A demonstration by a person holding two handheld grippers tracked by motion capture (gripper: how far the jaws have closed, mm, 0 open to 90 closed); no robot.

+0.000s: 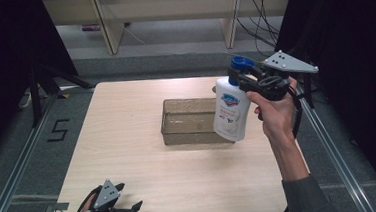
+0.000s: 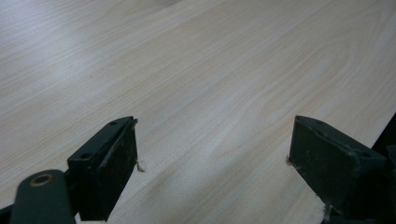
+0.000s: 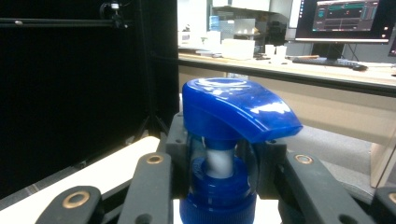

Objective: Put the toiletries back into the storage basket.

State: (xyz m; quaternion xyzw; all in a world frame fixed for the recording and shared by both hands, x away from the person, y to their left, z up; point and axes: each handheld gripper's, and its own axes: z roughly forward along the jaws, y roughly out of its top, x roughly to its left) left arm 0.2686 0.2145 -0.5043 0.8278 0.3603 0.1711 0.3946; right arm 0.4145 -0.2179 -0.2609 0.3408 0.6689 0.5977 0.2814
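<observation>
A pale wooden bench [image 1: 146, 179] stands in a dark-curtained room. A white pump bottle [image 1: 231, 112] hangs upright below the right claw [image 1: 238, 79], clenched around its blue neck, just beside a clear tray [image 1: 169, 123]. The left claw [image 1: 127, 200] rests released, well apart.

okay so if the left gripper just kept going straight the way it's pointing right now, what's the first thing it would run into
Probably nothing but the table. The left gripper, jaws open, sits low at the near edge, and its own view shows bare wood ahead. From above it seems aimed rightward, short of the clear bin, though depth is hard to judge.
</observation>
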